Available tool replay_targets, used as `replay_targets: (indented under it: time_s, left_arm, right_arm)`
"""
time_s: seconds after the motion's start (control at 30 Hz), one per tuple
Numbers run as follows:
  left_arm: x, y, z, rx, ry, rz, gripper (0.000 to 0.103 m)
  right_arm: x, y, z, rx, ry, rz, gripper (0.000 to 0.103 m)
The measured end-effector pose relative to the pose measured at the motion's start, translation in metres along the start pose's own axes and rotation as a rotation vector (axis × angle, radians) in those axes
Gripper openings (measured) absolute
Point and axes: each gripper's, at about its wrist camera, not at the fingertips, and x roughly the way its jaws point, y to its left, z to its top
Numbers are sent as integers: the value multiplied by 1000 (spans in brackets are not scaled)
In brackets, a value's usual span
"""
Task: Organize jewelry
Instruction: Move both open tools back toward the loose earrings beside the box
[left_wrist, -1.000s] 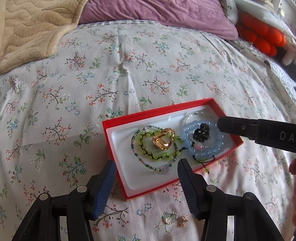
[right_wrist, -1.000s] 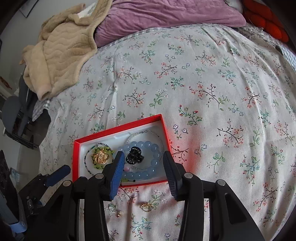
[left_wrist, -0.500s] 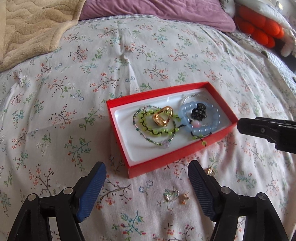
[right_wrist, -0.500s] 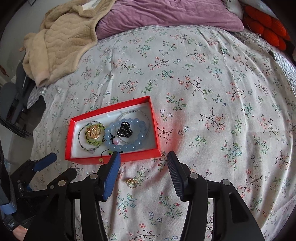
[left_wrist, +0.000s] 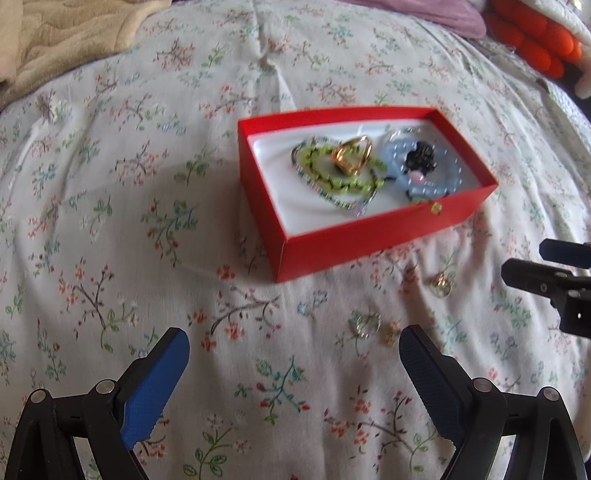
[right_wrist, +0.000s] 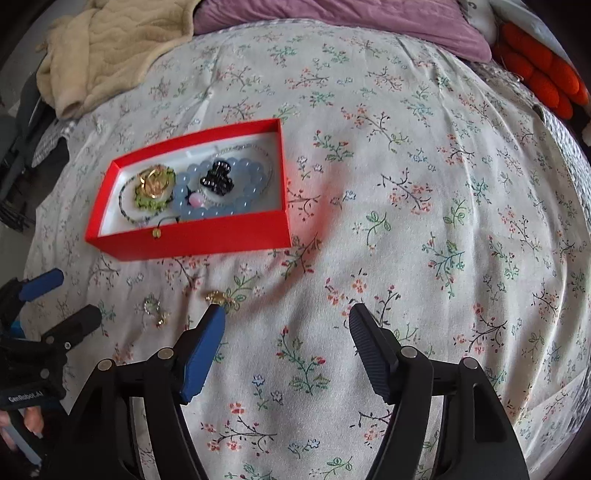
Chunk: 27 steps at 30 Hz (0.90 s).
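A red box (left_wrist: 369, 236) (right_wrist: 192, 240) with a white lining sits on the floral bedspread. It holds a green beaded bracelet (left_wrist: 332, 181), a gold piece (left_wrist: 351, 157) (right_wrist: 153, 181), a pale blue bead bracelet (left_wrist: 424, 184) (right_wrist: 221, 210) and a black clip (left_wrist: 419, 157) (right_wrist: 218, 177). Loose on the cloth in front of the box lie a silver ring (left_wrist: 365, 325) (right_wrist: 149, 306), a small gold earring (left_wrist: 391, 332) (right_wrist: 160, 321) and a gold charm (left_wrist: 441, 286) (right_wrist: 218, 297). My left gripper (left_wrist: 293, 354) and right gripper (right_wrist: 286, 328) hover over the cloth, jaws opening, nothing between them.
A beige blanket (right_wrist: 107, 51) lies at the far left of the bed and a purple pillow (right_wrist: 332, 18) at the back. Orange plush (right_wrist: 543, 77) sits at the far right. A person's fingers (right_wrist: 29, 424) hold the left gripper's handle.
Both grippers pulled back from the box toward the near side of the bed and their jaws spread wider. The loose pieces on the cloth have come into view ahead of the fingers.
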Motion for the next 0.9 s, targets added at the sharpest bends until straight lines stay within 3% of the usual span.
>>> replay_targets:
  time_s: [0.13,0.33,0.53,0.63,0.9]
  left_arm:
    - [8,6,-12,-2,21,2,96]
    - [22,9,-33,38,17,32,96]
    - [32,2,-49,128,-6,90,97]
    - [34,2,-54,119,-13,108,102]
    - [31,1,-62,80,-66,135,102]
  right_arm:
    - [10,7,-13,-39,39,-3,80]
    - [34,11,-31,-106,96,-34,83]
    - [41,17,-42,-175,58,-58,93]
    - [44,15,-47,-168,48,-55,102]
    - [46,15,-46,-199,-2,-48,103]
